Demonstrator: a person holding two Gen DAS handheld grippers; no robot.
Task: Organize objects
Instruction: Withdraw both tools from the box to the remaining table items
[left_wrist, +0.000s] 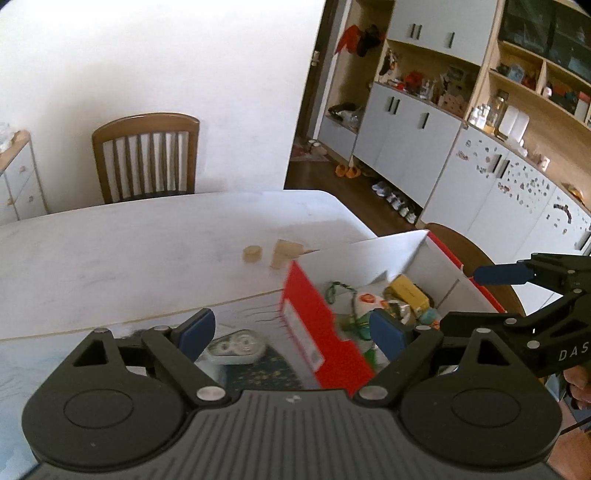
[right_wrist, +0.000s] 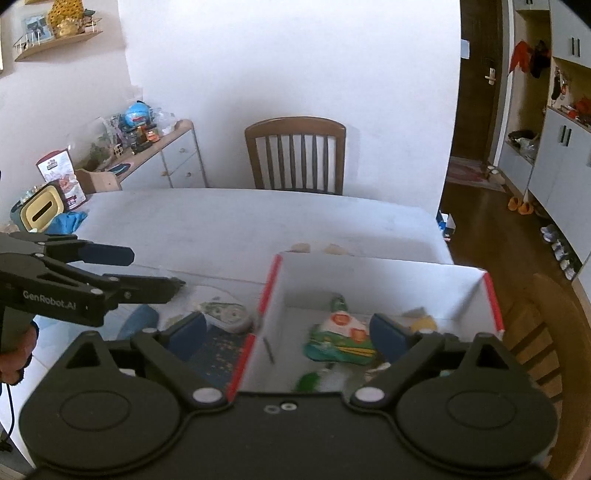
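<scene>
Most of the sorting appears done: the open red cardboard box with white interior (right_wrist: 380, 291) stands at the near corner of the white surface (right_wrist: 229, 221) and already contains several items, among them a green and white printed packet (right_wrist: 341, 339) and a yellow rectangular pack (left_wrist: 408, 291). One item remains outside: a white and clear correction-tape dispenser (left_wrist: 236, 347) lies on a dark blue patterned mat (right_wrist: 218, 354) just beside the box's left wall. Two small tan wooden pieces (left_wrist: 271, 253) rest on the surface beyond the box; whether they belong to the task cannot be told.

The left gripper (left_wrist: 291, 332) points downward, straddling the box's left wall, its blue-padded fingers (left_wrist: 197, 328) spread wide and holding nothing. The right gripper (right_wrist: 288, 332) hovers over the box interior at a similar downward tilt, its fingers likewise spread and empty
</scene>
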